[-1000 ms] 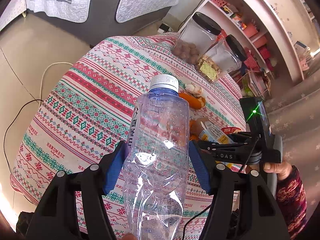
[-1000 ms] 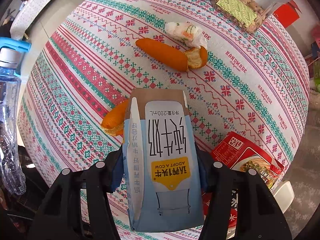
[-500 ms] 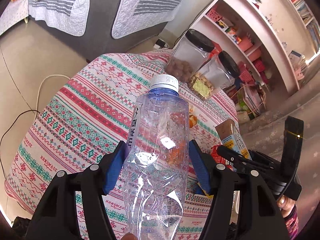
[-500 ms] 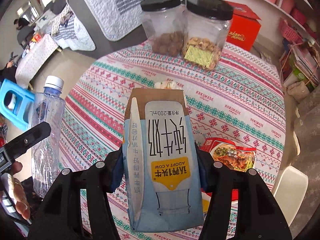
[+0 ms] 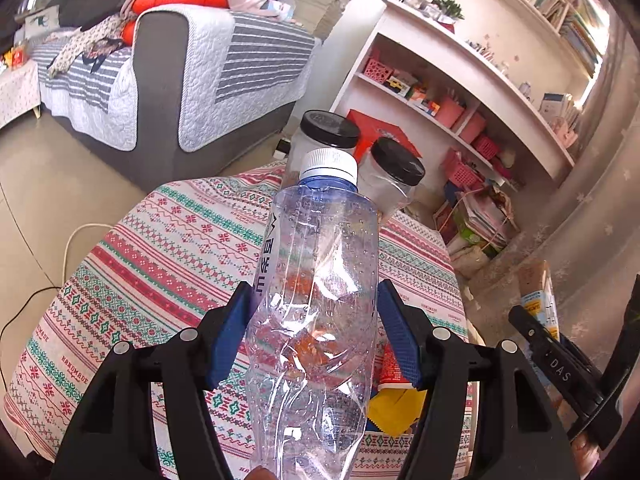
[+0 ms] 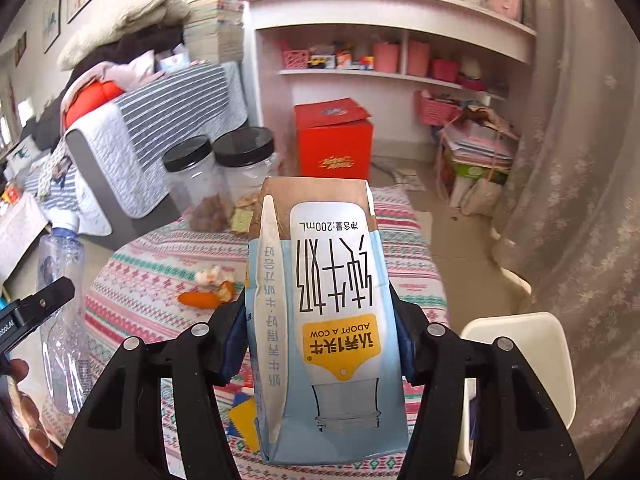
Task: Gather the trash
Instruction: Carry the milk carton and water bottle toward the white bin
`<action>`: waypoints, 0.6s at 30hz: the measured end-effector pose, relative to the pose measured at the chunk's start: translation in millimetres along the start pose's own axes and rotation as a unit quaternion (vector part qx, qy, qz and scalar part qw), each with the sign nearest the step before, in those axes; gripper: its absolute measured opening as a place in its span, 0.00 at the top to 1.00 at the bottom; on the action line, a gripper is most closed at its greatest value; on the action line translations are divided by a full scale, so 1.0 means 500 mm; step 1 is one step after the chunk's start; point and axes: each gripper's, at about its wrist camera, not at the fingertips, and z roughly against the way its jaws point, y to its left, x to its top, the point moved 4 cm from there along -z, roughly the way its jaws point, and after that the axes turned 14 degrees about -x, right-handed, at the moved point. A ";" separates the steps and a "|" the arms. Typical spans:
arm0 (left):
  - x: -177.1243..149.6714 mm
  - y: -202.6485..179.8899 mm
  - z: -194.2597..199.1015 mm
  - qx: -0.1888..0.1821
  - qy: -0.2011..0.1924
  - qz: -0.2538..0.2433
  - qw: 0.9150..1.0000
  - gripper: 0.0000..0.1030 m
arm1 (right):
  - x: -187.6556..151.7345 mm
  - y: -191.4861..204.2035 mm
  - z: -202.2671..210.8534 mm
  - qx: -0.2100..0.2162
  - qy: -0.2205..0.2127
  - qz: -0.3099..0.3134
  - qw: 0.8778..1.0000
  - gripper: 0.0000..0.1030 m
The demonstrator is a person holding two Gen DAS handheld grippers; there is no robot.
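Note:
My left gripper [image 5: 316,320] is shut on a clear, crumpled plastic bottle [image 5: 316,280] with a white cap, held upright above the table. My right gripper [image 6: 320,320] is shut on a light-blue 200 mL milk carton [image 6: 328,300], held upside down above the table. The bottle also shows at the left of the right wrist view [image 6: 60,280], and the carton at the right edge of the left wrist view [image 5: 540,296]. Orange peel [image 6: 204,298] and a white scrap [image 6: 210,274] lie on the patterned tablecloth [image 6: 152,280]. A red-and-yellow snack wrapper [image 5: 394,396] lies behind the bottle.
Two black-lidded jars [image 6: 218,176] with nuts stand at the table's far edge. A white bin [image 6: 520,360] stands on the floor to the right of the table. A grey sofa [image 5: 180,80], a red box [image 6: 334,140] and white shelves [image 6: 400,60] lie beyond.
Both grippers have risen and tilted up from the table with the bottle and carton still held. The table looks farther off, and the room and the white bin have come into view.

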 end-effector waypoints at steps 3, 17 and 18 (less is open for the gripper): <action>-0.007 -0.022 -0.012 -0.001 0.000 -0.014 1.000 0.39 | -0.005 -0.065 0.007 -0.041 -0.019 -0.030 0.999 0.46; -0.048 -0.111 -0.081 -0.024 0.025 -0.044 0.998 0.39 | -0.087 -0.357 -0.034 -0.227 -0.016 -0.153 0.962 0.46; -0.052 -0.120 -0.087 -0.026 0.028 -0.048 0.998 0.39 | -0.092 -0.370 -0.037 -0.237 -0.017 -0.156 0.959 0.46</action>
